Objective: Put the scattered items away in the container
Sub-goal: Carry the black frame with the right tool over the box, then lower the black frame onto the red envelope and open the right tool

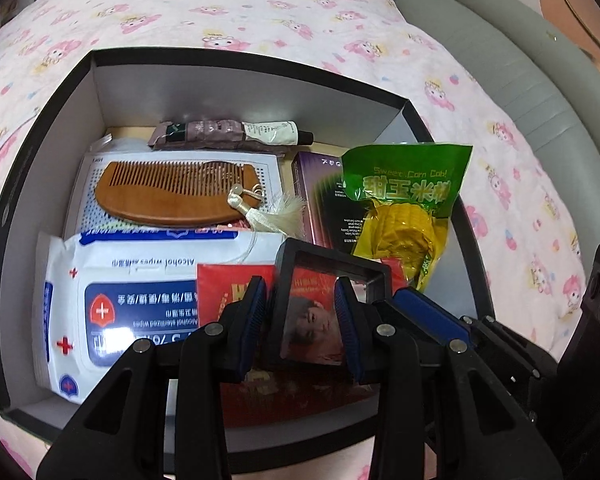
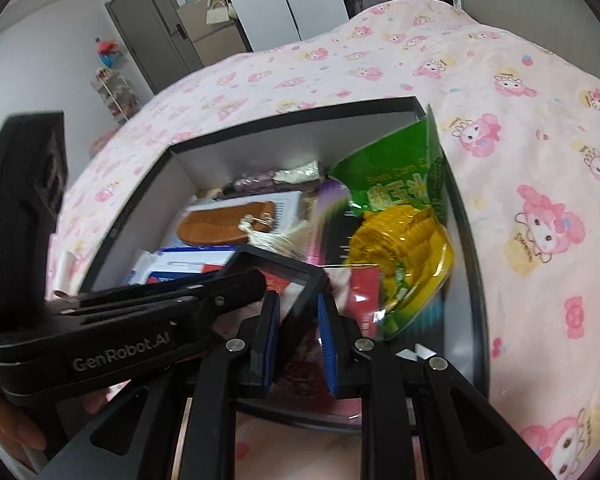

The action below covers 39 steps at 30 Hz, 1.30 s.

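Both grippers, left (image 1: 306, 316) and right (image 2: 298, 328), are clamped on a black frame (image 1: 332, 264) above the box (image 1: 52, 100), already nearly filled.

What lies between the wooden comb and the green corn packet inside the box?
A purple box, with the comb's cream tassel beside it, seen best in the left wrist view; the corn packet leans over it.

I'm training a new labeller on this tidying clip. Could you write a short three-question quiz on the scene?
1. True or false: the wooden comb lies outside the box.
2. What do the left fingers and right fingers grip? A) black frame B) a tube C) a wipes pack
3. Fill in: in the left wrist view, the sweet-corn pack stands at the box's ____ side.
Key: 1 false; 2 A; 3 right.
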Tool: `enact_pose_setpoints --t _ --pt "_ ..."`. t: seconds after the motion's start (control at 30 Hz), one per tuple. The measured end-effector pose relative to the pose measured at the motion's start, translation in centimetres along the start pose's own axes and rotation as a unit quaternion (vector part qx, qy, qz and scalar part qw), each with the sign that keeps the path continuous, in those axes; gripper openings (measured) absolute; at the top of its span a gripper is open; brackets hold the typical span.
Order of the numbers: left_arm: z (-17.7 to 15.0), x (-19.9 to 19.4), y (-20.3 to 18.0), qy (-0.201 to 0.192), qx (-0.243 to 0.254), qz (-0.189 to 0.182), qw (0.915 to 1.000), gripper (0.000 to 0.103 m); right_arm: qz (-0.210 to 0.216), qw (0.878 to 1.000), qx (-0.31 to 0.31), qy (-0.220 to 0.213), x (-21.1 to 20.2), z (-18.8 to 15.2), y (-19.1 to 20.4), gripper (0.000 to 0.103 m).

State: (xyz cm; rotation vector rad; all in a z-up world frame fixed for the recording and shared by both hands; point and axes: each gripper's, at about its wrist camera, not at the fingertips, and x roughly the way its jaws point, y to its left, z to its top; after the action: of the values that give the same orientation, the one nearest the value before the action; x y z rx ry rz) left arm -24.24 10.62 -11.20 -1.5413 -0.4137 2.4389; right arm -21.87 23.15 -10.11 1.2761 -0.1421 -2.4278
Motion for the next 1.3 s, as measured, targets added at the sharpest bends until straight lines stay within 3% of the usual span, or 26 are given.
enact_pose_setpoints --t 0.23,0.4,0.53,0.67,0.73,0.87,1.03,1.3 --pt "0.6 -0.4 0.2 0.006 0.008 0.015 0.9998 0.035 -0.008 1.0 0.01 0.007 0.1 0.4 -0.5 0.019" --pt "0.7 -2.3 1.9 -0.028 -0.032 -0.041 0.9983 0.035 -0.009 0.999 0.011 -0.048 -2.2 0.7 -0.6 0.019" --pt "0.9 -1.9 2.7 -0.019 -0.038 0.021 0.9989 0.035 -0.004 0.998 0.011 -0.065 -2.5 0.7 -0.7 0.019" --pt "0.5 -0.9 2.7 -0.001 -0.019 0.079 0.9967 0.035 -0.011 0.999 -0.002 -0.049 -1.6 0.4 0.0 0.019" --pt "0.5 -0.6 2.2 0.002 -0.006 0.093 0.9956 0.035 -0.03 0.999 -0.011 -0.021 -0.5 0.3 0.3 0.02" --pt "0.7 -0.2 1.3 0.01 0.013 0.084 0.9964 0.042 -0.037 0.999 0.001 -0.001 0.0 0.2 -0.3 0.02" --pt "0.7 -1.2 2.8 -0.002 -0.02 0.03 0.9993 0.041 -0.025 1.0 0.016 -0.008 -0.8 0.2 -1.0 0.02" --pt "0.6 -2.7 3.8 -0.035 -0.038 0.062 0.9967 0.037 0.01 0.999 0.041 -0.025 -1.5 0.3 -2.0 0.02"
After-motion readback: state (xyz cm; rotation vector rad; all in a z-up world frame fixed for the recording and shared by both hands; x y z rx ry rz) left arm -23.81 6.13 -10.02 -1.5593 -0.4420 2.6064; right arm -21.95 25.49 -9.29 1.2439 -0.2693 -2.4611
